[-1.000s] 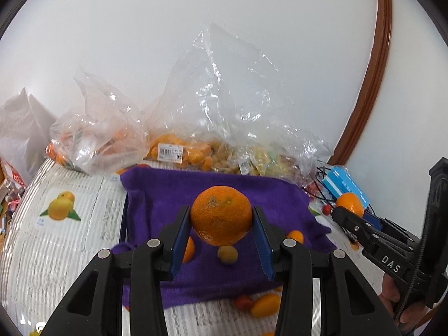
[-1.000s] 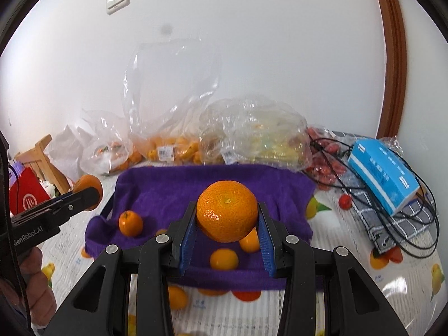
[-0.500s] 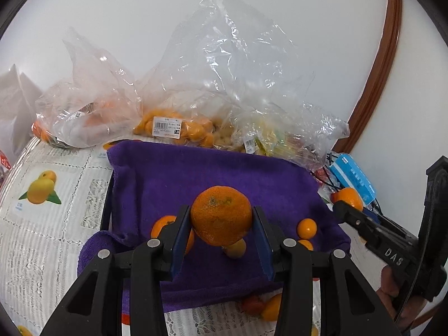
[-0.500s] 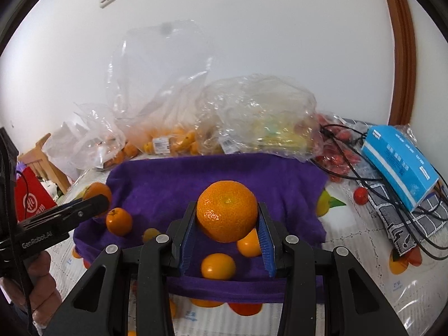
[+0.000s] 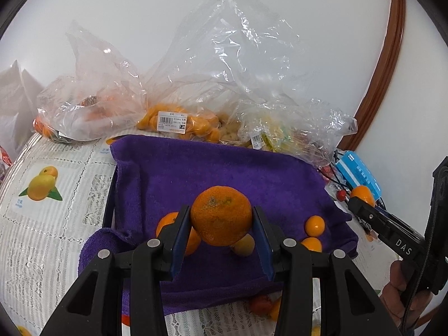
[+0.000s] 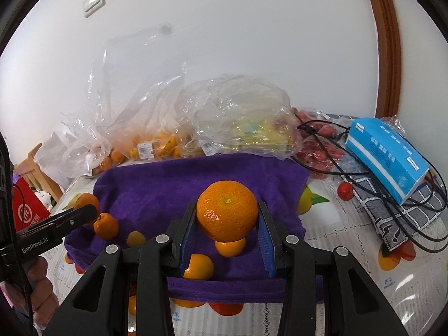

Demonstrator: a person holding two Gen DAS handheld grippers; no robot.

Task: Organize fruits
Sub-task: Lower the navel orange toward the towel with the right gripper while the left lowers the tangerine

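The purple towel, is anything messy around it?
Yes. Small oranges poke out from under the purple towel's front edge, half hidden, and its left corner is rolled up. A red fruit sits alone beside the tangled black cables.

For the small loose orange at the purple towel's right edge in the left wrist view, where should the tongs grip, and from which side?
Grip the small loose orange across its widest middle, coming down from above. It is round and sits on the soft purple towel; another small orange lies just in front, so a low frontal approach looks crowded. Both tongs are already full.
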